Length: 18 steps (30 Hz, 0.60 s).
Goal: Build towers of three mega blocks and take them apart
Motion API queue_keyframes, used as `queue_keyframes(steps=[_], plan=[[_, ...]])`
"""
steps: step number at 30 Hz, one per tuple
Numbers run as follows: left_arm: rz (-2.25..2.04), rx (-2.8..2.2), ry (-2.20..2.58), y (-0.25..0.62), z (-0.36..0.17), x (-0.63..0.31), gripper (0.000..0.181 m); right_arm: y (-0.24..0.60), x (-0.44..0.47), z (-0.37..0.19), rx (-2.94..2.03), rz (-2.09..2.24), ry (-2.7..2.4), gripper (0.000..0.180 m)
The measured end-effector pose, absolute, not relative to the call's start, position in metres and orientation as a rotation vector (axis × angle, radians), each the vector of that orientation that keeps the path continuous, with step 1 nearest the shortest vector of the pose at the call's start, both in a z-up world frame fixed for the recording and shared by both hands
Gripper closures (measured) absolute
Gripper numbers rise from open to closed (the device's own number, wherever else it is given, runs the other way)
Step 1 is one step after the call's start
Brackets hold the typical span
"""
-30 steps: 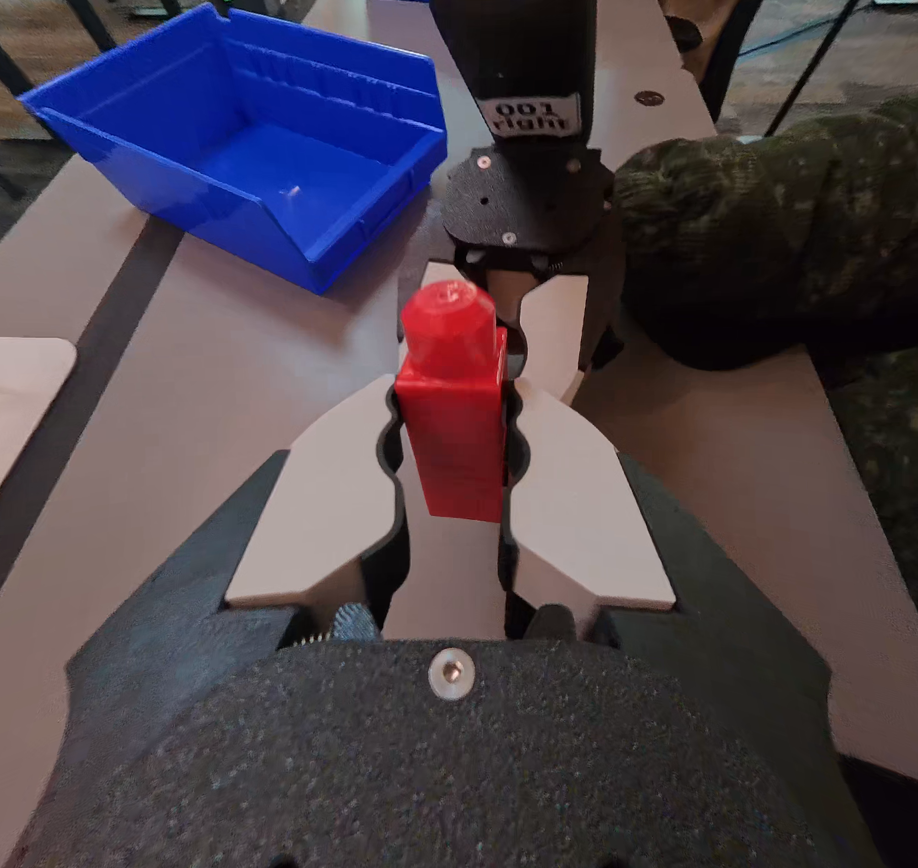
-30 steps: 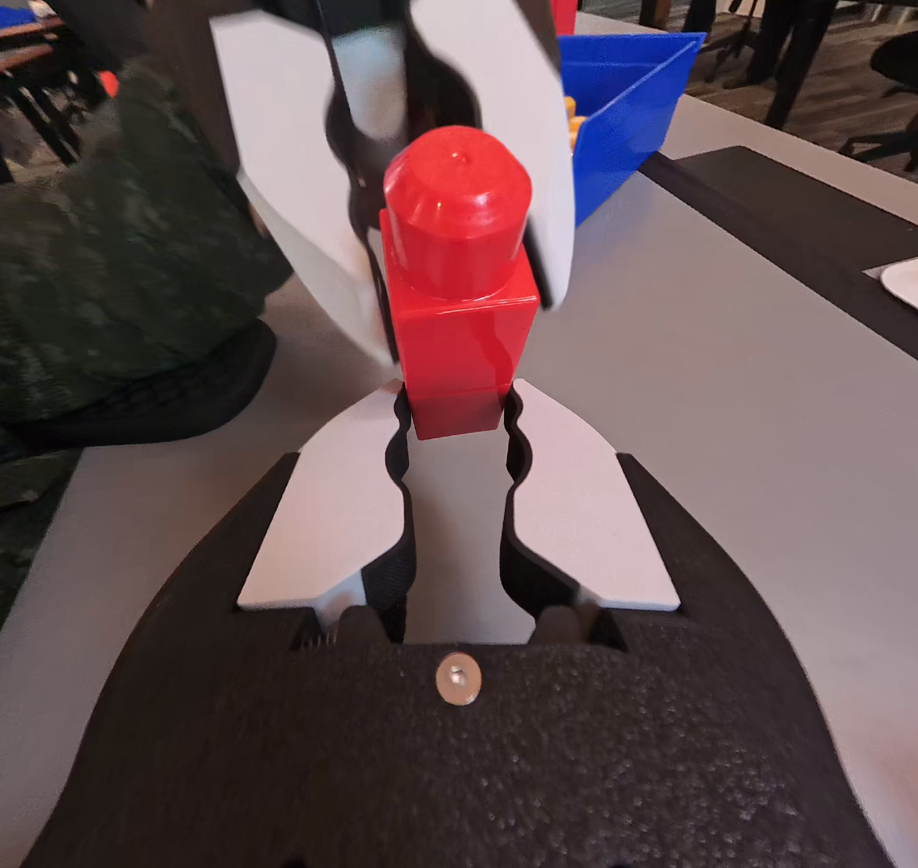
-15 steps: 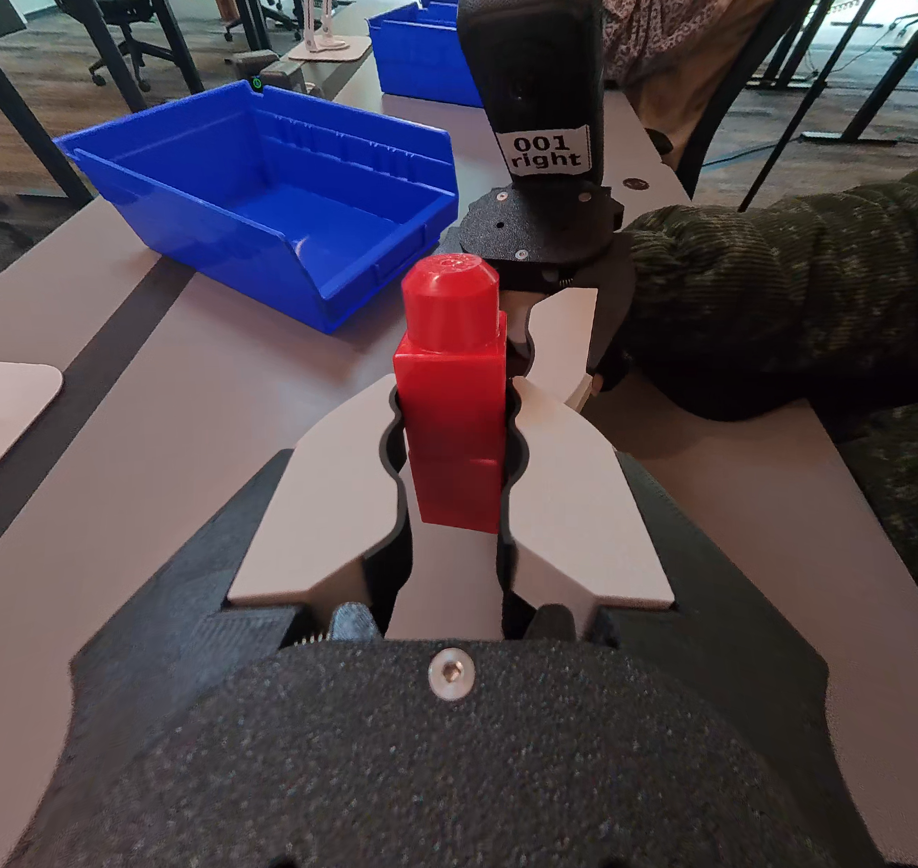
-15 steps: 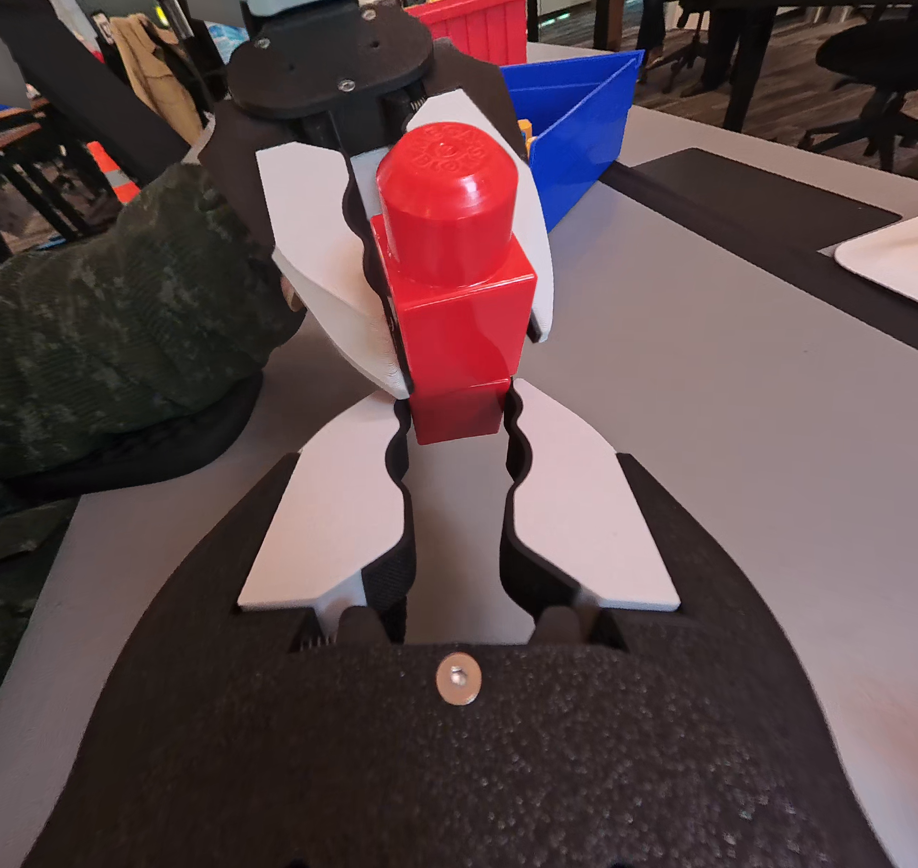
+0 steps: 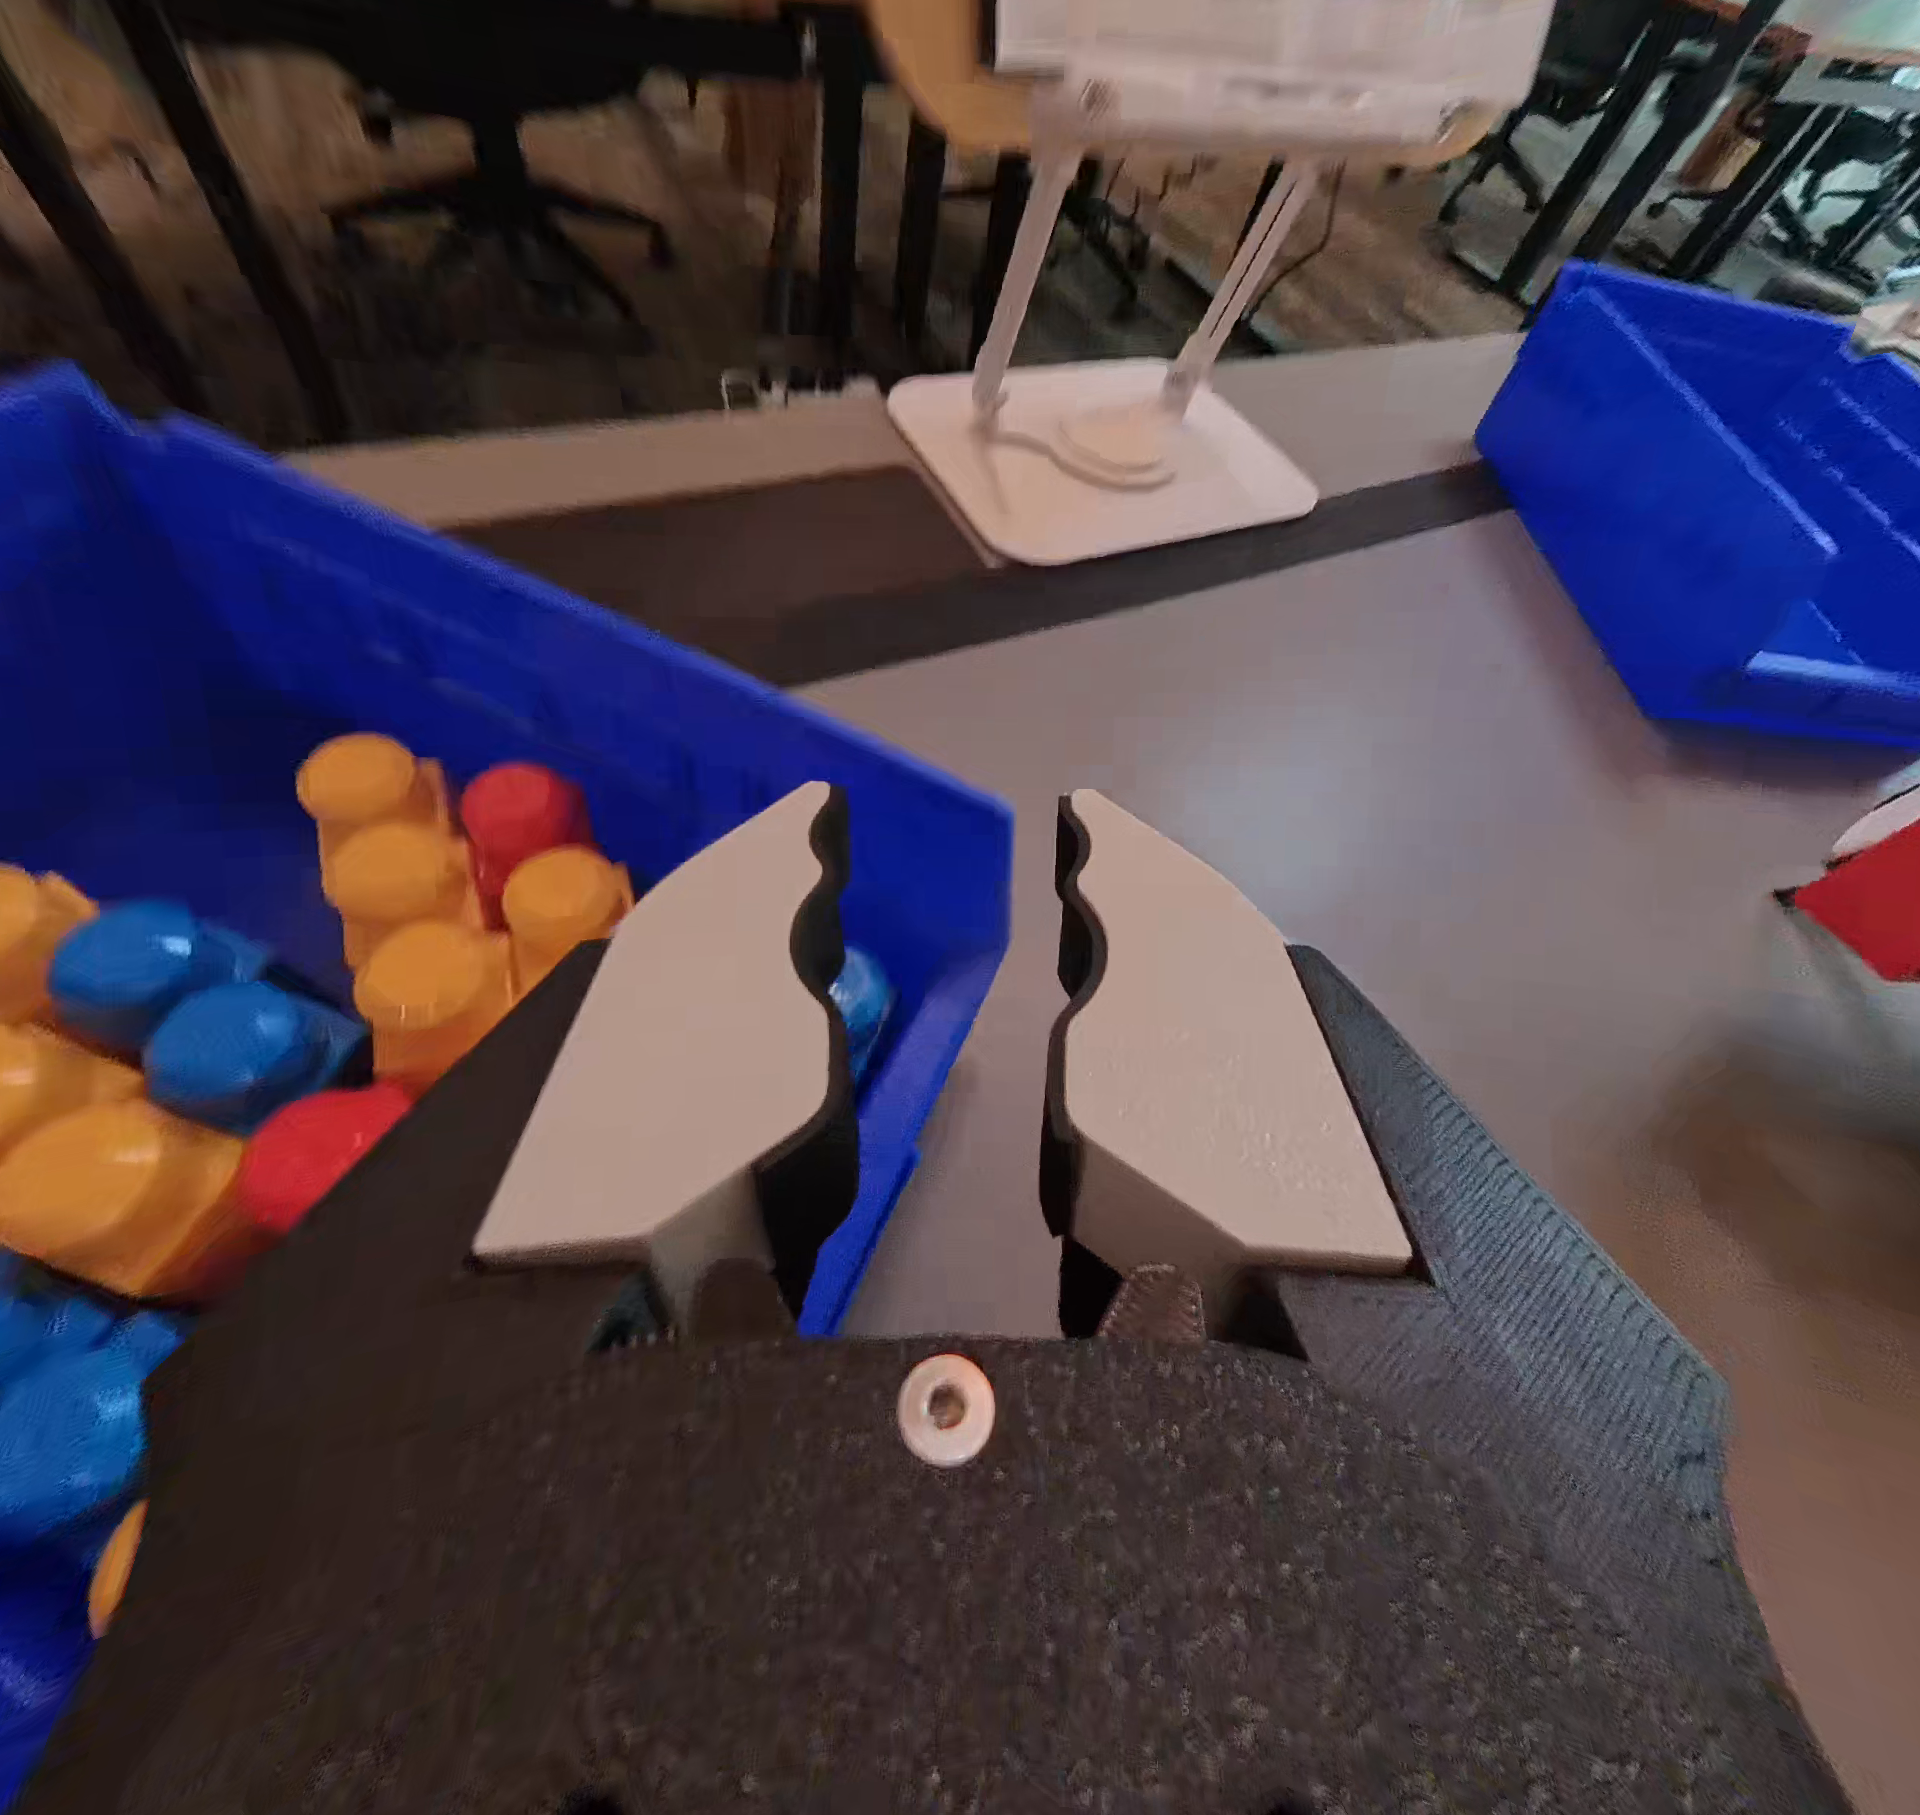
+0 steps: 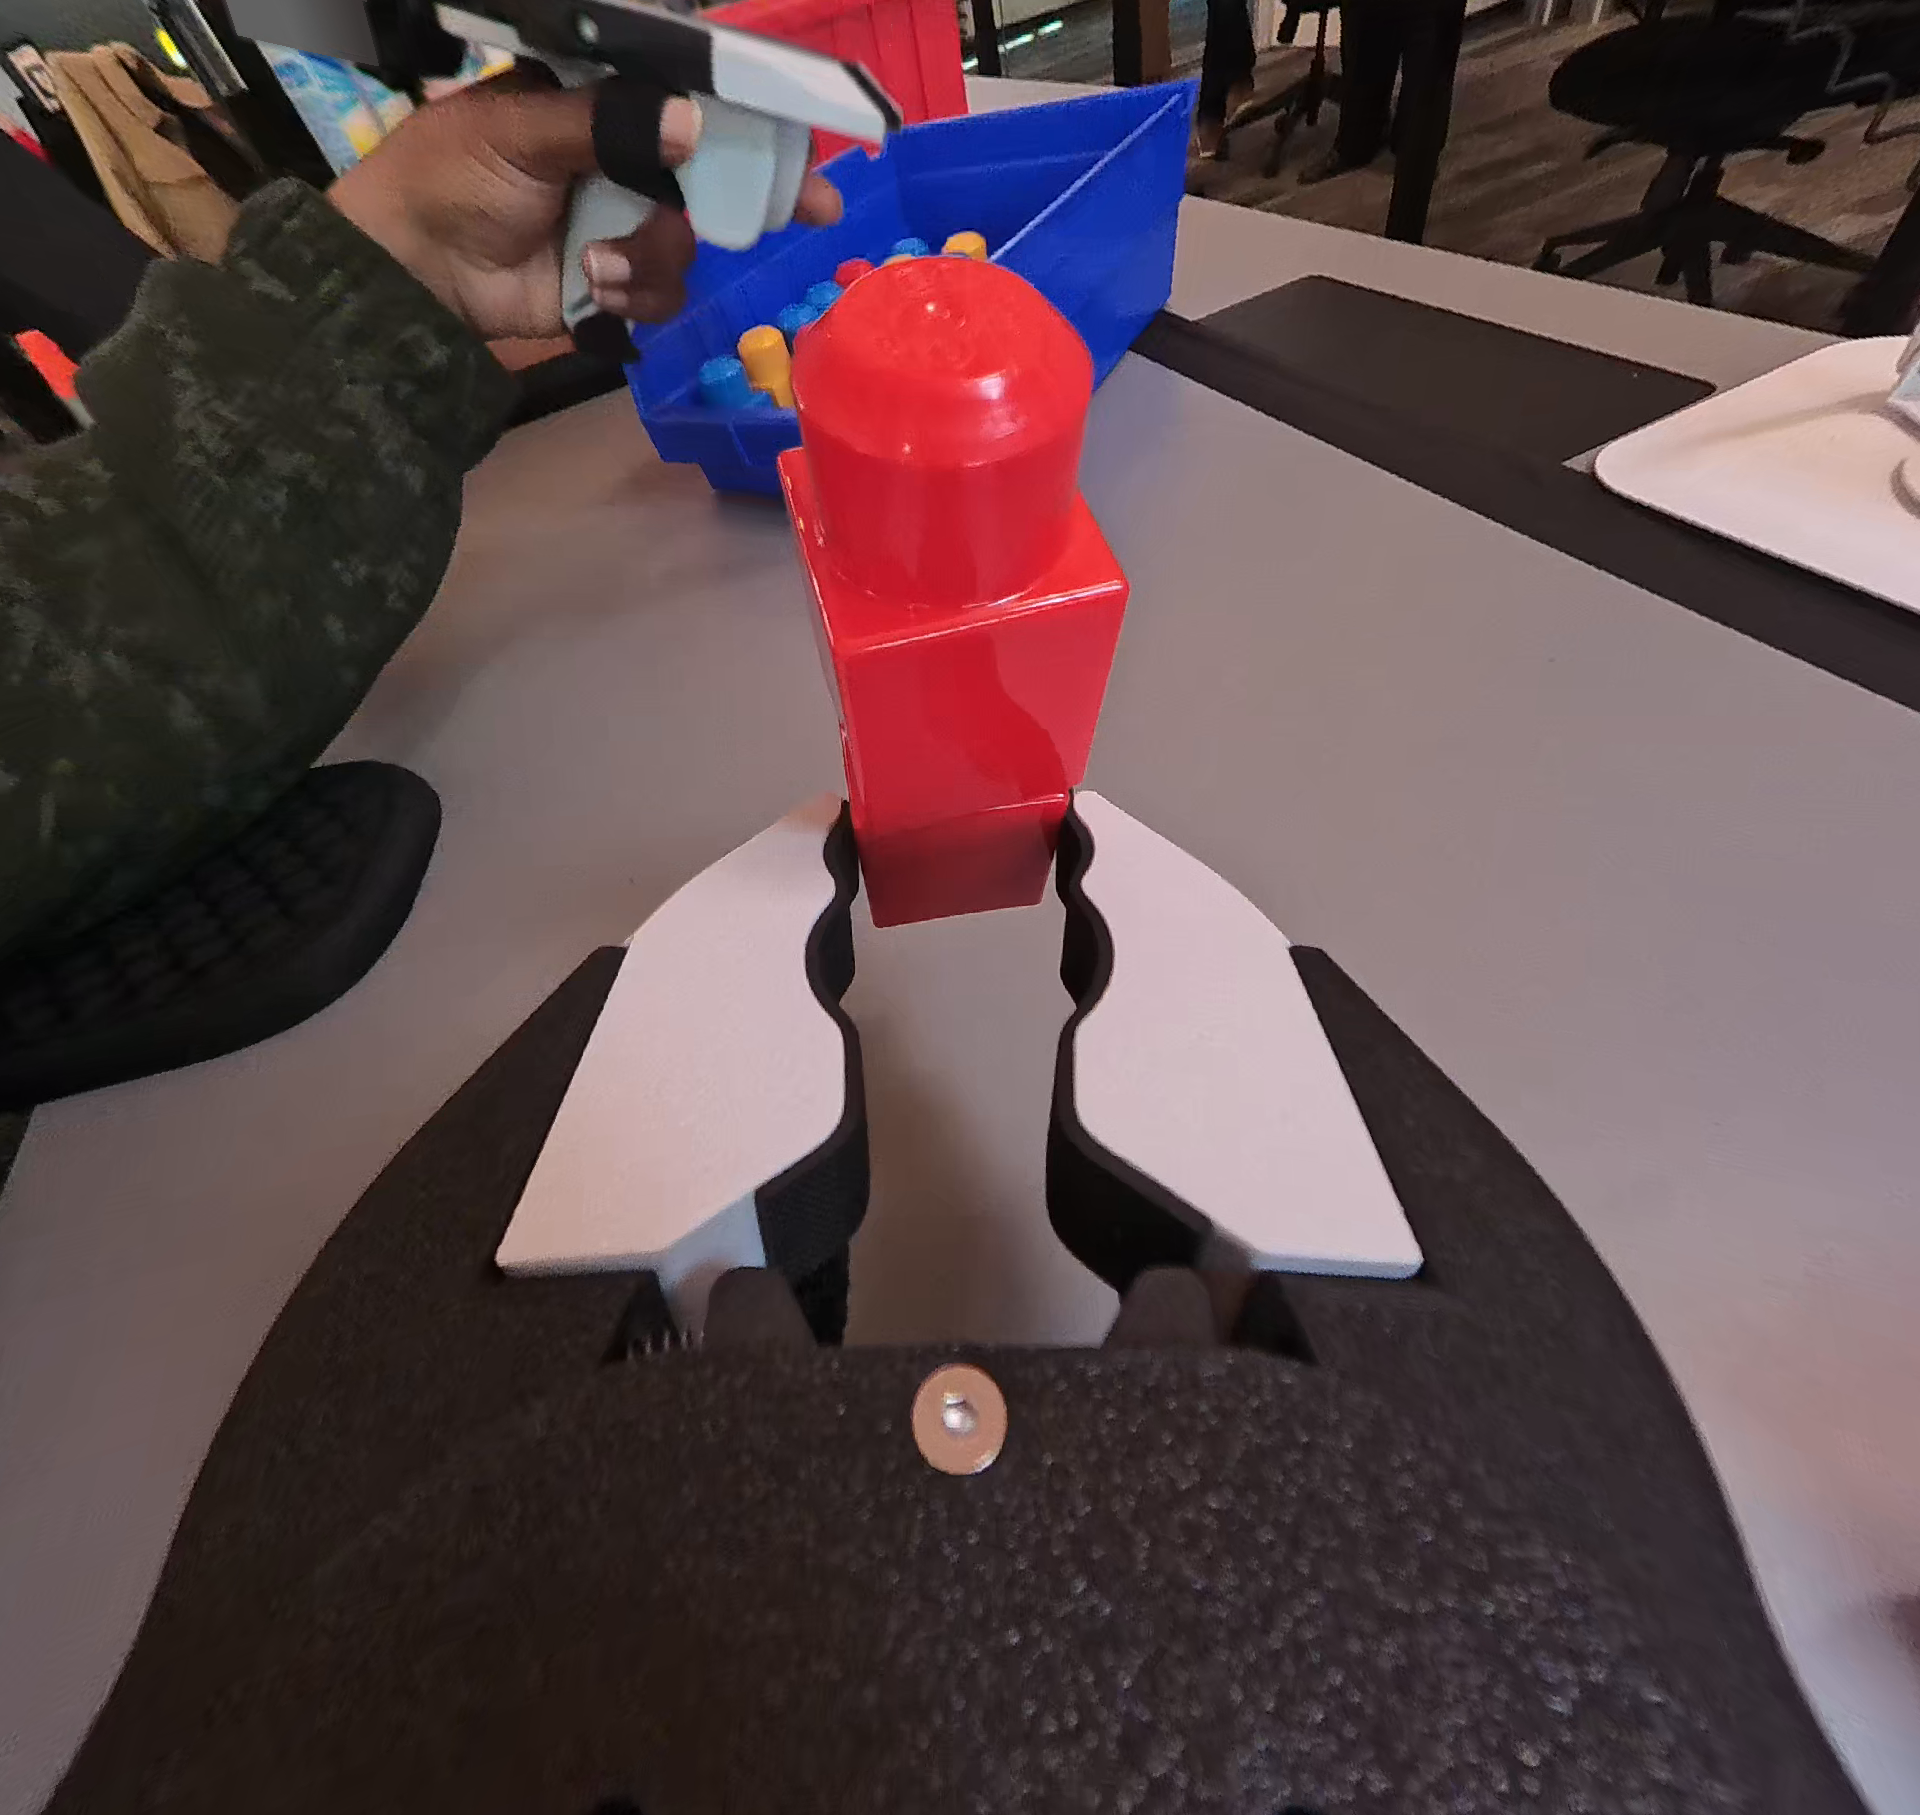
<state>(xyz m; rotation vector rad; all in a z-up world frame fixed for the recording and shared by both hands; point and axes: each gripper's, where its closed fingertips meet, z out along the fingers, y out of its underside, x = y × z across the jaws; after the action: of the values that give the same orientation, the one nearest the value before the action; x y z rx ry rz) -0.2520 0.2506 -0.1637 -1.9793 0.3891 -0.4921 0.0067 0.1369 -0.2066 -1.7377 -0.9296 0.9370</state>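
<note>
up front, the right gripper [image 6: 956,809] is clenched on a stack of two glossy red plastic mega blocks [image 6: 951,612], its white fingertips [image 6: 821,830] pinching the lower block from both sides, so the stack stands upright just beyond the jaw tips, the round stud of the upper block topmost and leaning slightly toward the camera. beneath the jaws lies the grey table top [image 6: 1455,778].

ahead of those jaws and to their left, a person's hand [image 6: 499,207] in a dark green mottled sleeve [image 6: 208,518] grips the pale handle of the left gripper [image 6: 831,103], held level in the air above the near end of a blue plastic bin [image 6: 1039,176], which sits behind the red stack.

from its own camera the left gripper [image 5: 945,820] is released, its jaws parted with nothing between them, only bare table and the bin's corner below the gap. the left jaw overhangs the bin [image 5: 727,726], where loose orange, blue and red mega blocks [image 5: 405,934] are heaped. far right of the jaws a second blue plastic bin [image 5: 1714,518] stands, and straight ahead a white flat-based stand [image 5: 1101,466]. the red stack [image 5: 1860,903] shows at the right edge, partly cut off.
</note>
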Motion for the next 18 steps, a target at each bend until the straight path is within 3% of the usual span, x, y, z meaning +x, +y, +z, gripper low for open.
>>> queue_keyframes(steps=[9,12,18], plan=[[-0.257,-2.330,0.423,0.261,-0.255,-0.274,0.142,0.138,0.008,-0.211,-1.758,0.928,-0.932,0.143],[-0.257,-2.343,0.423,0.263,-0.258,-0.272,0.151,0.137,0.007,-0.211,-1.758,0.925,-0.936,0.143],[-0.175,-2.326,0.442,0.257,-0.233,-0.277,0.151,0.138,0.008,-0.214,-1.766,0.906,-0.942,0.143]])
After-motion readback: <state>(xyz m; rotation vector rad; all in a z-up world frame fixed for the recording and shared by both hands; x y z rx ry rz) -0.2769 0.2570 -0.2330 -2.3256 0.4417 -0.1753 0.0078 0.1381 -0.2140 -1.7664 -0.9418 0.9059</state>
